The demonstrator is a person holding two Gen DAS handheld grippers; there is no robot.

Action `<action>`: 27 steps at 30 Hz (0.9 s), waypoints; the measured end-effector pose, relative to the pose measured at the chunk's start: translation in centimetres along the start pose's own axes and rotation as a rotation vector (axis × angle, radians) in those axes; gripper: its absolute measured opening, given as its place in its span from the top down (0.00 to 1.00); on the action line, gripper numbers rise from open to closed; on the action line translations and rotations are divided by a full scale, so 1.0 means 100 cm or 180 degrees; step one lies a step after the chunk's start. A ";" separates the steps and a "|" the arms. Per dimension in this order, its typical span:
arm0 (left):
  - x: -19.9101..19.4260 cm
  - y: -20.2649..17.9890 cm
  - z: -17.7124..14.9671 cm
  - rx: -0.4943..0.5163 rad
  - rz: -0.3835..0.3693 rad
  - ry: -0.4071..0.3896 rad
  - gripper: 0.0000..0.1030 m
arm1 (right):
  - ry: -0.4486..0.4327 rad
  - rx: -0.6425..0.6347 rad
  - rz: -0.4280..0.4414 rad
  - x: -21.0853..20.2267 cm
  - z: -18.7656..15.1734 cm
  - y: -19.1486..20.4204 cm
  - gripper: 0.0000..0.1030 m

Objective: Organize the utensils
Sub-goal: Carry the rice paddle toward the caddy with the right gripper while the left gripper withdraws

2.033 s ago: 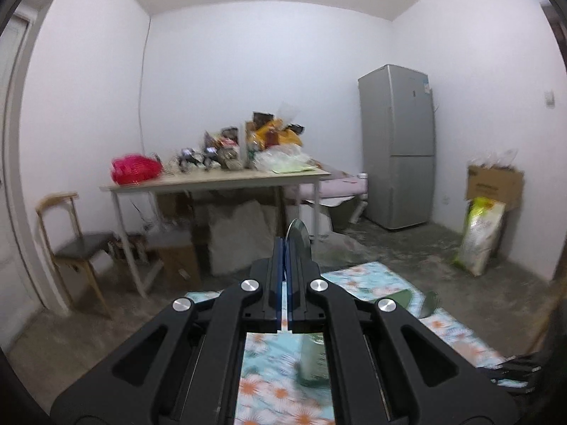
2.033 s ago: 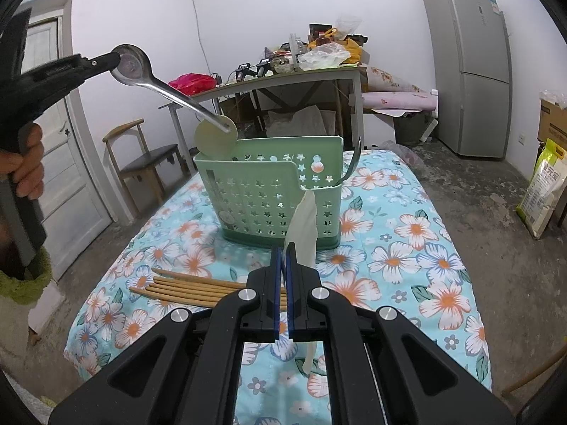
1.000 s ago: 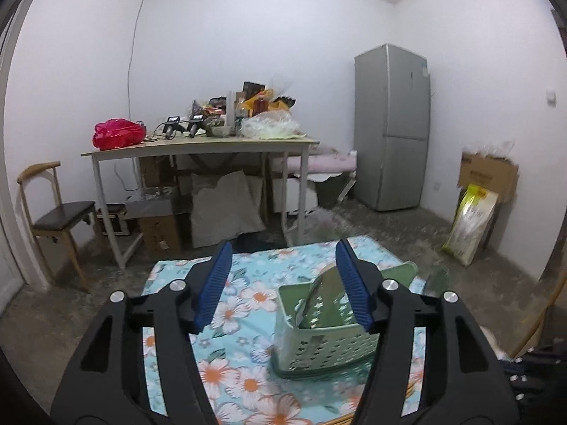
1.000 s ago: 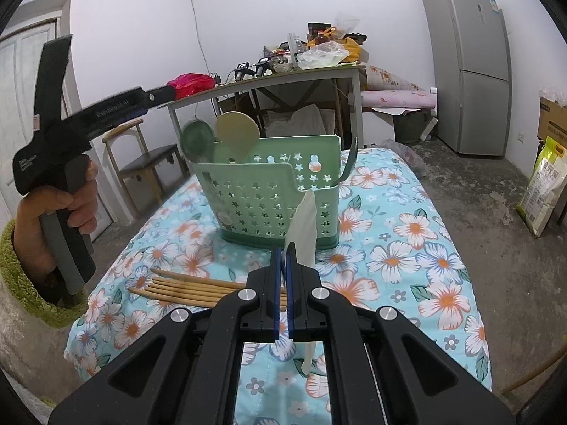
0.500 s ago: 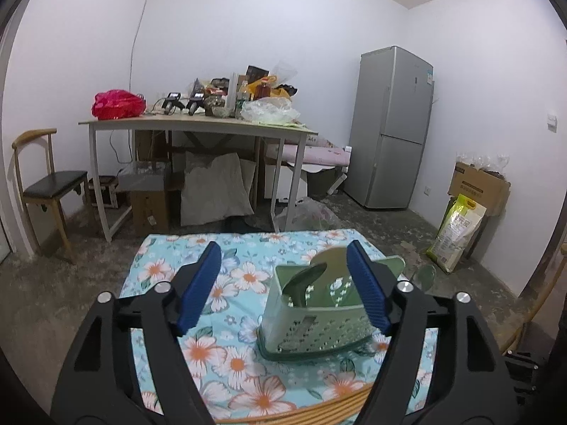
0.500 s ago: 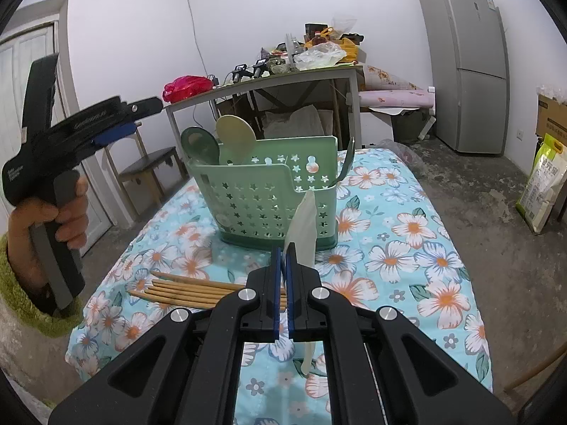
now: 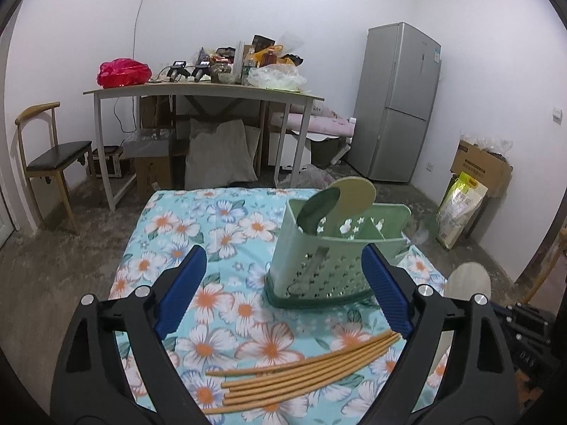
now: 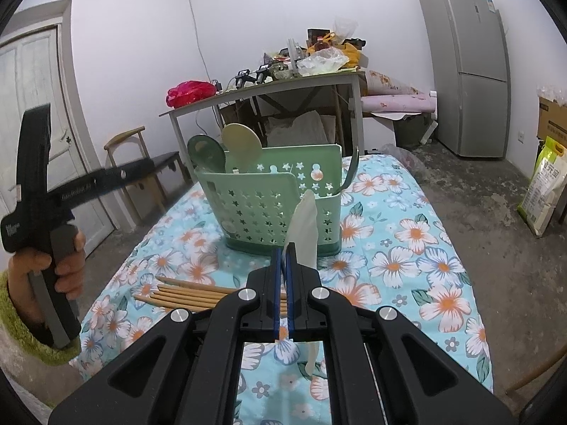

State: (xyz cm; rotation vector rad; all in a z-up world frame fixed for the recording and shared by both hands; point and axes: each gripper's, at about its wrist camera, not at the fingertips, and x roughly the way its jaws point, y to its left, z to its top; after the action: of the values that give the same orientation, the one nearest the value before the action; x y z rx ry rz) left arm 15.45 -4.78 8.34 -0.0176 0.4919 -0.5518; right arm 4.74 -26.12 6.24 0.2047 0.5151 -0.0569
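Observation:
A green perforated utensil basket [image 7: 329, 265] [image 8: 280, 209] stands on the flowered table. A dark green spoon [image 7: 317, 209] [image 8: 206, 154] and a pale yellow spoon [image 7: 356, 194] [image 8: 242, 145] stand in it. Several wooden chopsticks [image 7: 301, 375] [image 8: 184, 295] lie in front of it. My left gripper [image 7: 283, 290] is open and empty, above the table before the basket; it shows at the left of the right wrist view [image 8: 106, 180]. My right gripper [image 8: 283, 262] is shut on a pale white spoon [image 8: 304, 226], held upright; its bowl shows in the left wrist view [image 7: 467, 279].
The flowered tablecloth [image 7: 177, 233] [image 8: 407, 248] covers the table. Behind stand a cluttered desk [image 7: 202, 88], a chair [image 7: 53, 152], a fridge [image 7: 400, 102], a cardboard box [image 7: 482, 163] and a door [image 8: 35, 106].
My left gripper held a metal spoon high, dropped it into the basket, opened, then drew back and lowered toward the chopsticks. My right gripper has stayed still with the white spoon.

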 end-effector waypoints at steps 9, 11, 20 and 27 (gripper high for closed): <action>-0.005 -0.001 -0.008 -0.0012 -0.0038 0.0024 0.11 | -0.0053 0.0043 0.0048 -0.005 0.005 0.001 0.97; -0.006 -0.003 -0.008 0.0004 -0.0038 0.0045 0.11 | -0.0065 0.0053 0.0065 -0.006 0.006 0.001 0.97; -0.007 -0.005 -0.010 0.0019 -0.0034 0.0055 0.10 | -0.0146 0.0088 0.0167 -0.010 0.015 0.003 0.97; -0.010 -0.005 -0.013 -0.0017 -0.0024 0.0078 0.09 | -0.0404 0.0166 0.0316 -0.021 0.044 -0.010 0.97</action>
State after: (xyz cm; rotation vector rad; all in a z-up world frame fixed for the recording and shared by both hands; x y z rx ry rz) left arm 13.88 -4.54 7.72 -0.0178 0.5175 -0.5587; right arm 4.98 -28.02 10.85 0.2756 0.3765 0.0134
